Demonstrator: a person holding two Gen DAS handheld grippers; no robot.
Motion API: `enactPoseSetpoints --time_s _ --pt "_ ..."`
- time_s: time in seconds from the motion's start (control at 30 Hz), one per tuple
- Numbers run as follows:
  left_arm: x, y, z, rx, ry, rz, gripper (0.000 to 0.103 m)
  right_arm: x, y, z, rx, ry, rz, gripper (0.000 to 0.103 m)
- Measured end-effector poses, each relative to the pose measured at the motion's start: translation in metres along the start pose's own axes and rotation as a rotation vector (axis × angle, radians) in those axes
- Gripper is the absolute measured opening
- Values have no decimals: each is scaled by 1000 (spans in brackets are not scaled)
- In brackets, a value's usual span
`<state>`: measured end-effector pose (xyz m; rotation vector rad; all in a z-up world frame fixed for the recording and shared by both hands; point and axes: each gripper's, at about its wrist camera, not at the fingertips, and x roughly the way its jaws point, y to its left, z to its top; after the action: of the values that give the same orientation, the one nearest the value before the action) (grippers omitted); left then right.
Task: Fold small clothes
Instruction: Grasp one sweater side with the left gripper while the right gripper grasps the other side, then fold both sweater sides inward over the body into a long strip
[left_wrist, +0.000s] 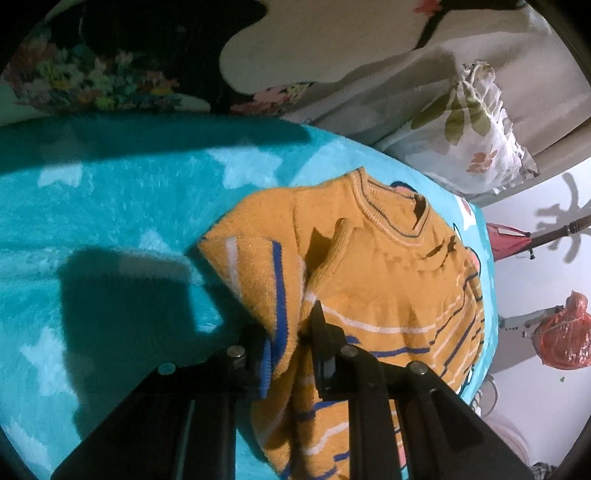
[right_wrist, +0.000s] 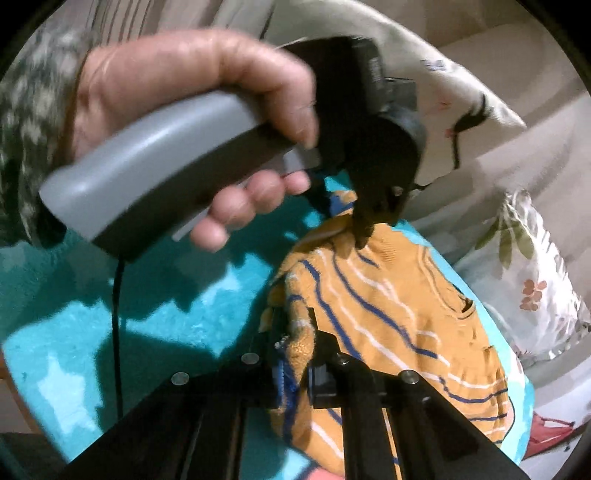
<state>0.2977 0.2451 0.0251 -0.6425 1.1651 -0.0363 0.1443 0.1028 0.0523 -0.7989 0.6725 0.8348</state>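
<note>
Now, in your left wrist view, your left hand-held gripper (left_wrist: 286, 332) is pinching the mustard-yellow knitted sweater (left_wrist: 388, 280) near its blue-and-white striped hem, with the knit bunching up between the two black fingers (left_wrist: 321, 332), which are standing nearly together. The sweater is lying on a turquoise plush blanket (left_wrist: 122, 192) with pale star shapes, and its ribbed round neckline (left_wrist: 391, 218) is pointing away from you toward a frilled leaf-print pillow (left_wrist: 476, 133). One sleeve cuff (left_wrist: 341, 236) is lying across the chest. A dark floral cloth (left_wrist: 92, 77) is lying beyond the blanket at the upper left, and a red plastic bag (left_wrist: 565, 332) is hanging by the white wall at the right.

Next, in your right wrist view, your right hand-held gripper (right_wrist: 295, 350) is clamping a fold of the same sweater's (right_wrist: 406, 314) striped edge, its fingers (right_wrist: 321, 369) pressing almost fully together on the knit. Your left hand (right_wrist: 192, 110) is gripping the grey handle (right_wrist: 147, 166) of the other gripper above the blanket (right_wrist: 92, 332), and that tool's black tips (right_wrist: 364, 232) are biting into the far edge of the sweater. A thin black cable (right_wrist: 117, 332) is hanging down from that handle. The leaf-print pillow (right_wrist: 535, 277) is lying just beside the blanket at the right.
</note>
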Motion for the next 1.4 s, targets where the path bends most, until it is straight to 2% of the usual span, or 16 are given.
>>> enactPoseSetpoints --time_s 0.13,0.23,0.43,0.6,0.83,1.03,1.1,1.2,1.27,1.33,1.4 --pt "-13 -20 0 -22 -45 25 16 -18 -21 -9 38 -40 34 7" --pt "-21 -41 -2 -42 -79 13 16 -34 -48 -20 72 -84 50 7" --pt "-19 -119 6 -4 -124 3 16 -59 -123 -56 172 -134 94 7" --pt "22 -199 16 65 -94 6 16 -62 -189 -102 274 -124 117 7" --pt "102 -295 16 149 1 -14 16 -66 -264 -172 415 -64 74 7" --pt "158 -340 8 197 77 32 16 -60 -300 -231 536 18 64 7" --pt "170 -343 6 185 85 45 19 -54 -308 -246 572 43 78 7" --pt "173 -342 6 149 88 3 28 -46 -317 -259 617 72 124 9" --pt "166 -342 6 134 85 -34 42 -41 -325 -266 640 101 143 14" --pt "151 -344 6 133 66 -50 49 -41 -336 -276 671 122 160 21" --pt "131 -348 4 161 23 -45 52 -45 -346 -287 714 127 199 28"
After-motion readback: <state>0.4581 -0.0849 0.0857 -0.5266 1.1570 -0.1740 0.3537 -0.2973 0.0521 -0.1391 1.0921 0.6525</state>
